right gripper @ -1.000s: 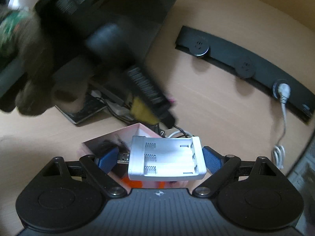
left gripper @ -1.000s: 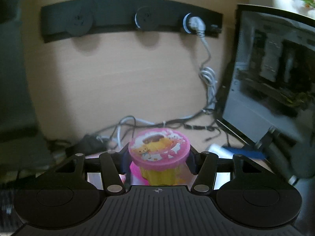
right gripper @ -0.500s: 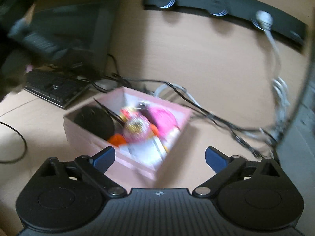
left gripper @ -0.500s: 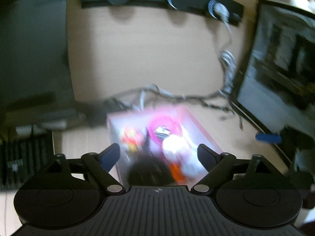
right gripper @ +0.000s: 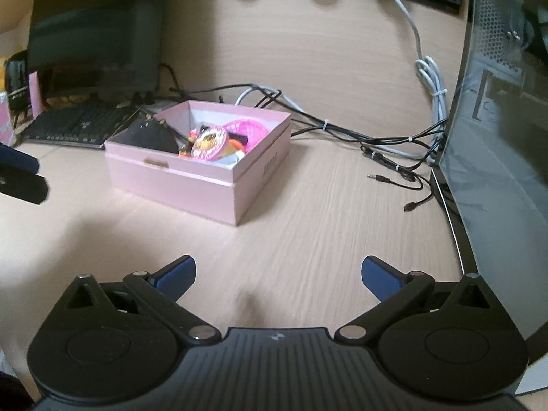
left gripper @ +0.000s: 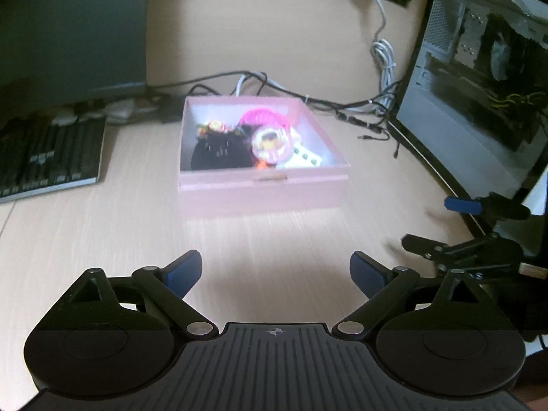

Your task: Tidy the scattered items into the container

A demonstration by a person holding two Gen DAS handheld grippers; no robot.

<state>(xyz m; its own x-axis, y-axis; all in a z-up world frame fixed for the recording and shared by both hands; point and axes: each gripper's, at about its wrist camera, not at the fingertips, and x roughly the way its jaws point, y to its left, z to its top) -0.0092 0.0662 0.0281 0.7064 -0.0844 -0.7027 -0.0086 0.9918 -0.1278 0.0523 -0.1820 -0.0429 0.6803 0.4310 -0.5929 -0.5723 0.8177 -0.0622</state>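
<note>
**Items in box, both grippers empty**

The pink box [left gripper: 263,188] sits on the desk [left gripper: 102,233], holding a pink-lidded cup [left gripper: 270,144] among other items. Left gripper [left gripper: 274,272] and right gripper [right gripper: 279,274]: jaws just opened wide, nothing between them, well short of the box.

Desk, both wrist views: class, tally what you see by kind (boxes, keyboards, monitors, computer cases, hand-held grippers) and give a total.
Boxes: 1, the pink box
Keyboards: 1, the keyboard
Monitors: 1, the monitor
Computer cases: 1, the computer case
Grippers: 2, the left gripper and the right gripper, both with fingers open and empty
Total: 6
</note>
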